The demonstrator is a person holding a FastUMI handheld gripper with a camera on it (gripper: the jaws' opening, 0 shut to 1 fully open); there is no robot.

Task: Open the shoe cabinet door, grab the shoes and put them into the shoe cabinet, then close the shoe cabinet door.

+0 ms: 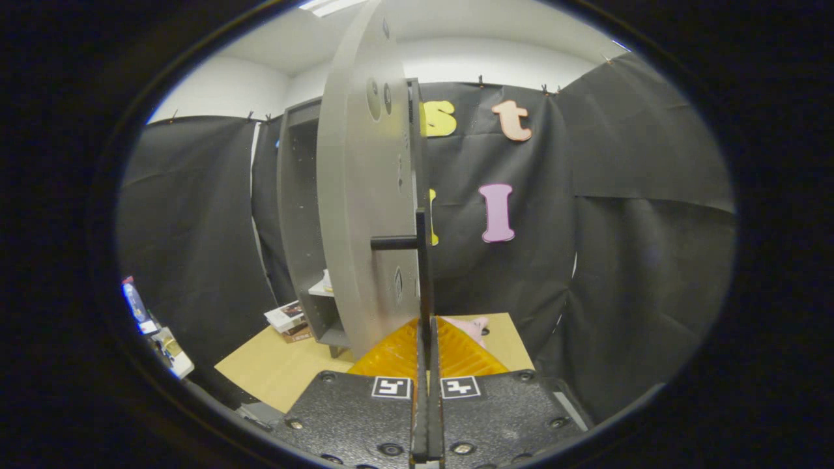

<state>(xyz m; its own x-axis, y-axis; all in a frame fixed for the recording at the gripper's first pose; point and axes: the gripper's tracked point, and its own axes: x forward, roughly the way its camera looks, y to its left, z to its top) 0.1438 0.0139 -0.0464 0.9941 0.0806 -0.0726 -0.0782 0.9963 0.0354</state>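
Now, step in hand: the door-opening part of the task, I judge; the door (365, 195) of the shoe cabinet (296, 215) stands swung out and I face it nearly edge-on.
Door: a grey panel, hinged at the cabinet's front, its inner face turned toward the cabinet; the black handle (422, 260) runs down its outer side, held off by a short black peg.
My gripper (427, 355): the two orange fingers (391, 355) are pressed close together, with only a thin dark strip between them.
What I hold: that strip looks like the lower run of the handle, so I seem to be clamped on it, though this close up I cannot be fully sure both pads bear on it.
Cabinet: open on the side facing me, dark inside, with a pale shelf low down; it stands on the tan table (273, 368).
Shoes: something pink (472, 326) lies on the table just beyond my fingertips, possibly a shoe; too little of it shows to say.
Beside the cabinet: a small stack of books (287, 319) by its foot.
Next move, my guess: let go of the handle, back clear of the door without knocking it shut, then turn toward the shoes.
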